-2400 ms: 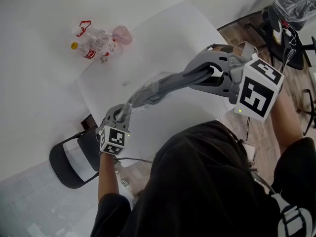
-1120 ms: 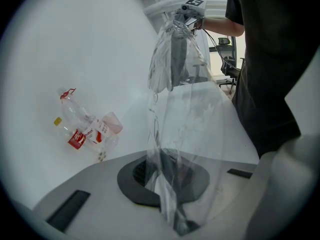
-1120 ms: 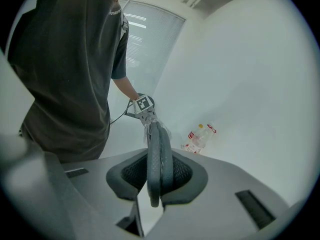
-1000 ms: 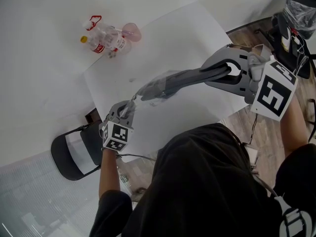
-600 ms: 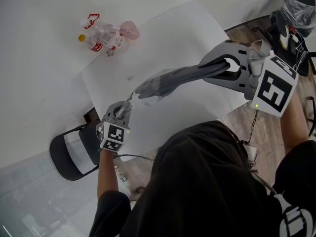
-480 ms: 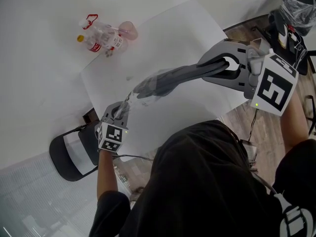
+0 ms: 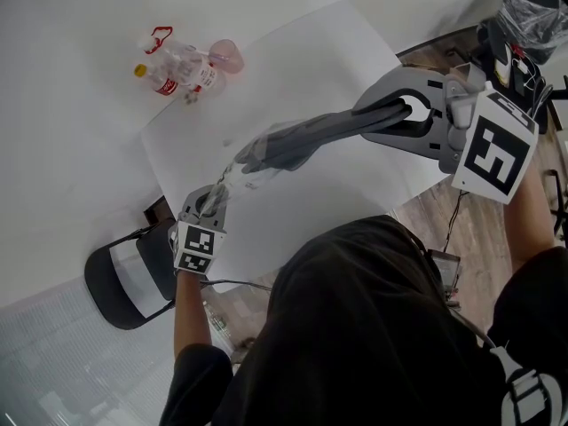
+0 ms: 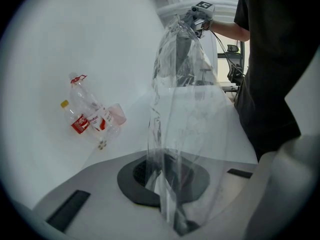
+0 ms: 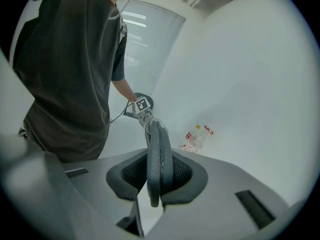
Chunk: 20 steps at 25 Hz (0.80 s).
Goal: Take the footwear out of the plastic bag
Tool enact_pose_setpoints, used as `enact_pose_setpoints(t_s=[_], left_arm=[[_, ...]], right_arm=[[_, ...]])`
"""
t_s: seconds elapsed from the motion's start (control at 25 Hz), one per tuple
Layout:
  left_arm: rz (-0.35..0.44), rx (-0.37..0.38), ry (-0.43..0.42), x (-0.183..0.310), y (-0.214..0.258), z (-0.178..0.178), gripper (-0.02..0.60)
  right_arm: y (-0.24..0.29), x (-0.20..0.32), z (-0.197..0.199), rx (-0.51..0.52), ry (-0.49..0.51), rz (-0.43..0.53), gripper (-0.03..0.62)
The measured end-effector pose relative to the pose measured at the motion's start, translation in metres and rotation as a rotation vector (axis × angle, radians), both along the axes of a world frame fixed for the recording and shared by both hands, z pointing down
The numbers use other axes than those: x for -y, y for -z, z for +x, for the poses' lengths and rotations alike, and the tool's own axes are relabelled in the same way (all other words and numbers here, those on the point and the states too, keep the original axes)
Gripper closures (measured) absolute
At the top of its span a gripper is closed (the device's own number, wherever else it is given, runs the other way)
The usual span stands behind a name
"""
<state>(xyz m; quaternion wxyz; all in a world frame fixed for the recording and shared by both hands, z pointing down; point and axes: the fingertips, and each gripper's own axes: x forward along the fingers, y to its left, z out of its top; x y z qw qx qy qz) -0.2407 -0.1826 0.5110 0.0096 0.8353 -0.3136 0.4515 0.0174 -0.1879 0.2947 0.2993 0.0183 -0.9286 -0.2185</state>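
The right gripper [image 7: 401,121] clamps one end of the dark grey footwear [image 7: 302,140], held above the white table [image 7: 302,51]. Its long axis runs straight toward the left gripper [image 7: 213,198], whose jaws pinch the clear plastic bag [image 8: 182,109] sheathing the far end. Pulling apart along that line should free it.

Nothing legible on my feed.
The red label on the bottle [image 7: 162,87] is too small for me to read. The right marker cube [image 7: 491,153] and left marker cube [image 7: 196,248] carry only black-and-white square patterns, no letters. The small print on the person's sleeve [image 9: 116,18] is a blur.
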Motion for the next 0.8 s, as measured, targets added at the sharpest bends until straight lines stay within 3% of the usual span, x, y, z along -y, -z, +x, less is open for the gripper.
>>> enact_pose_setpoints(t_s=[0.4,0.8], left_arm=[[-0.009,-0.011,0.025,0.003,0.003,-0.002,0.558],[-0.003,-0.06,0.132,0.007,0.005,-0.021,0.558]], right_arm=[[0.012,0.009,0.008,0.011,-0.003,0.021,0.517],[0.027,0.026,0.025,0.094,-0.095,0.066,0.517]])
